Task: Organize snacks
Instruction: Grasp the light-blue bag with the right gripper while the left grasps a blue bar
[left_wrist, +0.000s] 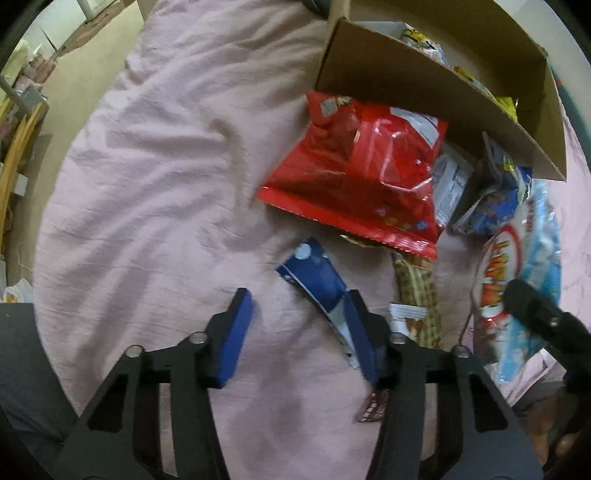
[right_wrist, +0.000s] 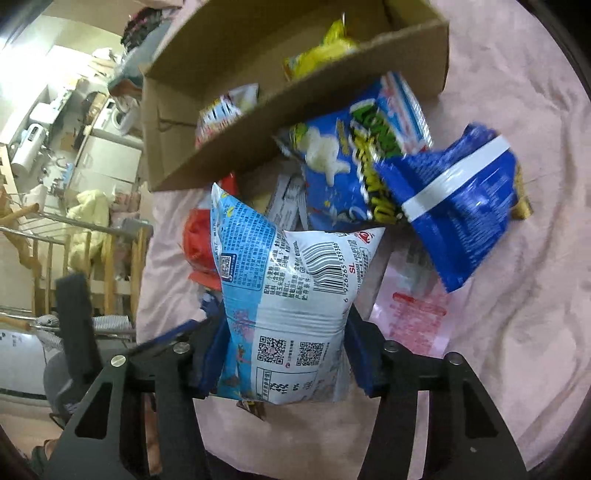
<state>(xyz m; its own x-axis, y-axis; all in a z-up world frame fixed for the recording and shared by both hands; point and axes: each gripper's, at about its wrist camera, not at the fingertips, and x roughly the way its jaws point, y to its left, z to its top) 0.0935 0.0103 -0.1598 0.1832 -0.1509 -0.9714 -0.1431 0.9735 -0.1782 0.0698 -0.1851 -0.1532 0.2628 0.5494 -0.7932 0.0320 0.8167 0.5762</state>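
Mid-sorting. Right gripper (right_wrist: 284, 354) clenched on pale-blue puffed bag (right_wrist: 288, 295); cardboard box (right_wrist: 221, 147) just ahead. Left gripper (left_wrist: 299, 332) released, dark-blue packet (left_wrist: 317, 277) against its right pad. Next, probably: lift bag forward over box rim.

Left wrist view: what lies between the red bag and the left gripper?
A small dark-blue packet on the pink sheet, below the red bag, reaching the left gripper's right finger.

Box (right_wrist: 295, 107) top cropped; brown packet (left_wrist: 373, 408) mostly hidden behind right jaw, print unreadable.
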